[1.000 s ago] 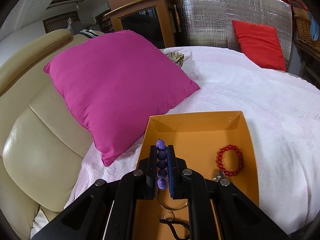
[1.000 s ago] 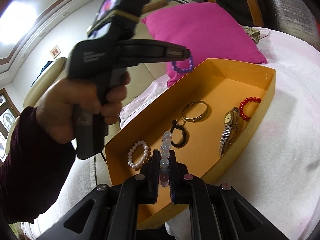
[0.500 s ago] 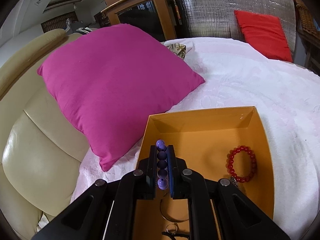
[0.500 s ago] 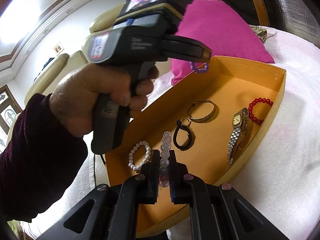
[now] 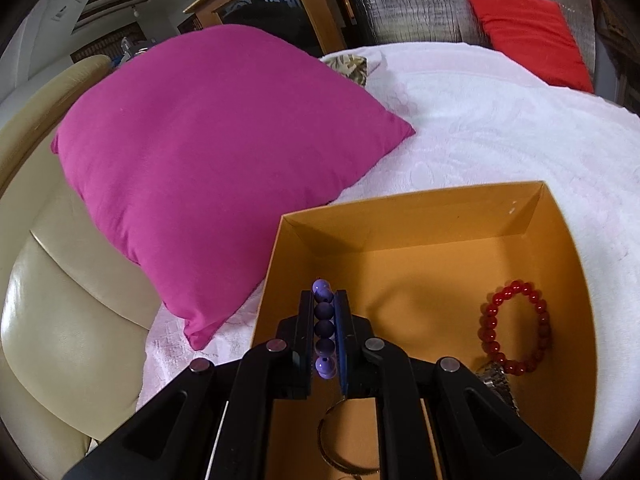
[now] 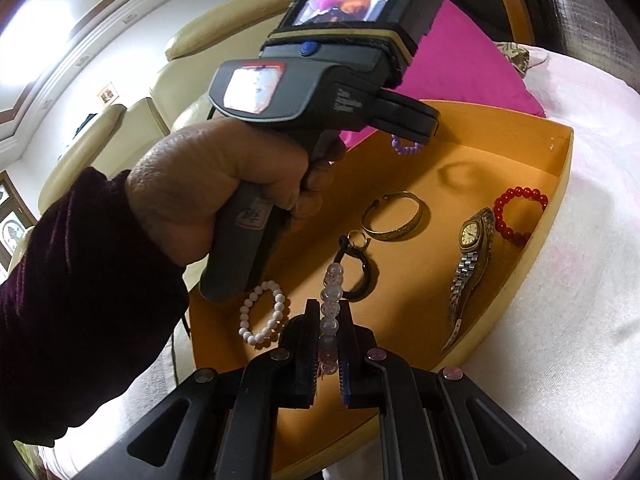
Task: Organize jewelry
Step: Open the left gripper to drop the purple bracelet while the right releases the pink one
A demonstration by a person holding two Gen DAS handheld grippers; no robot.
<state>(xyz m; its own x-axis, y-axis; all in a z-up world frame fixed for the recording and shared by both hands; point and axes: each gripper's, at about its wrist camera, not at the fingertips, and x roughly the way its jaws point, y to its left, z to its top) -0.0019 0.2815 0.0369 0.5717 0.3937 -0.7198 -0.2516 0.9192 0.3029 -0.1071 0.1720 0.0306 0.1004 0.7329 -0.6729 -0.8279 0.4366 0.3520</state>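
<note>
An orange box [image 5: 408,220] [image 6: 560,184] lies on the white bed cover. My left gripper [image 5: 323,300] is shut on a purple bead bracelet [image 5: 323,328], held above the box's far left part; it also shows in the right wrist view [image 6: 406,146]. My right gripper [image 6: 330,312] is shut on a clear pale bead bracelet [image 6: 331,296] above the box's near end. In the box lie a red bead bracelet [image 5: 514,328] [image 6: 518,210], a watch [image 6: 472,256], a brass bangle [image 6: 394,216], a black cord with a ring [image 6: 358,264] and a white bead bracelet [image 6: 262,312].
A magenta cushion [image 5: 208,152] leans on the cream leather headboard [image 5: 52,320] left of the box. A red cushion [image 5: 524,32] stands at the far right against silver sheeting. White bed cover [image 5: 500,128] surrounds the box.
My left gripper has moved forward and down over the box with the purple bracelet. The box sits more to the right in its view. My right gripper has kept nearly still.
</note>
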